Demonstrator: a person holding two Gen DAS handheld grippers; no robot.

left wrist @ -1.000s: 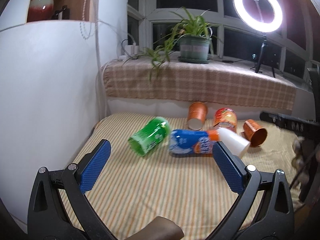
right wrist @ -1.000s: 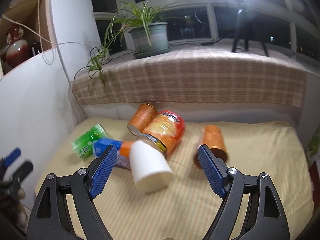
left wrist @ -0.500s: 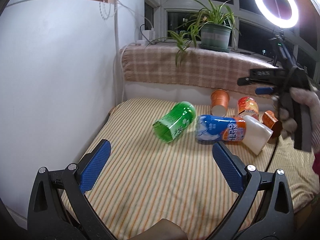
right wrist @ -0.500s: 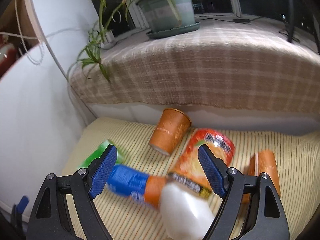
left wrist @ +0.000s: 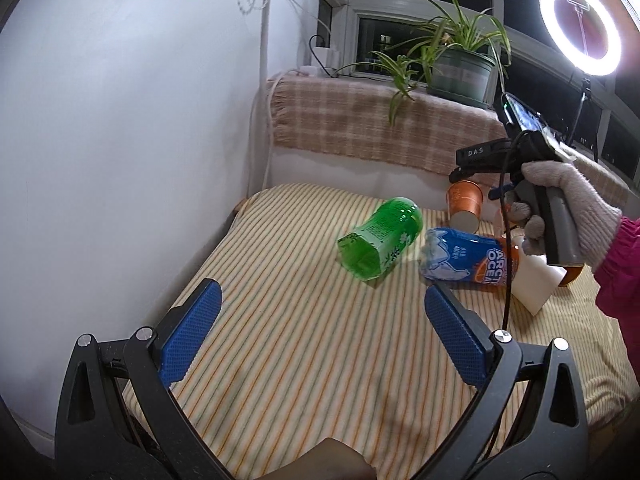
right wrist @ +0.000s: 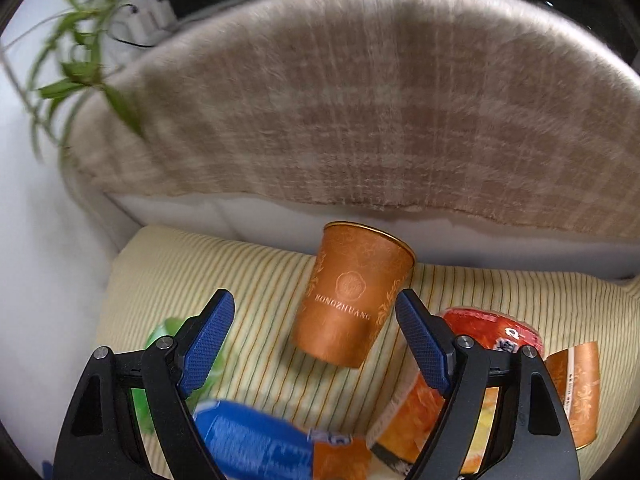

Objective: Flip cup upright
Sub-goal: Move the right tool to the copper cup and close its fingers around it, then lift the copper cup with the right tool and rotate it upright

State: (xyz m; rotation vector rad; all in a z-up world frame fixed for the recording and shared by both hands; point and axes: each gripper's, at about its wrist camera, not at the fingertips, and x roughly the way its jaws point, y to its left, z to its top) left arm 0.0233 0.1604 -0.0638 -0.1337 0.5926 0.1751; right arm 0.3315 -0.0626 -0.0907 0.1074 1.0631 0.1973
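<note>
An orange paper cup [right wrist: 352,300] lies on its side on the striped cloth, rim toward the back wall; it also shows in the left wrist view [left wrist: 464,206]. My right gripper [right wrist: 316,336] is open, its blue pads either side of the cup's base end, not touching. In the left wrist view the right gripper body [left wrist: 532,168] hangs over that cup, held by a gloved hand. My left gripper [left wrist: 320,332] is open and empty over the striped cloth, short of a green cup [left wrist: 380,240] on its side.
A blue and orange cup [left wrist: 468,260], a white cup [left wrist: 534,280], a red and orange cup [right wrist: 452,384] and a second orange cup [right wrist: 576,388] lie clustered at the right. A checked blanket [right wrist: 352,120] covers the sill behind; a white wall [left wrist: 120,140] bounds the left.
My right gripper has moved forward and down to the orange cup at the back, which now sits between its pads. My left gripper has drawn back and turned left.
</note>
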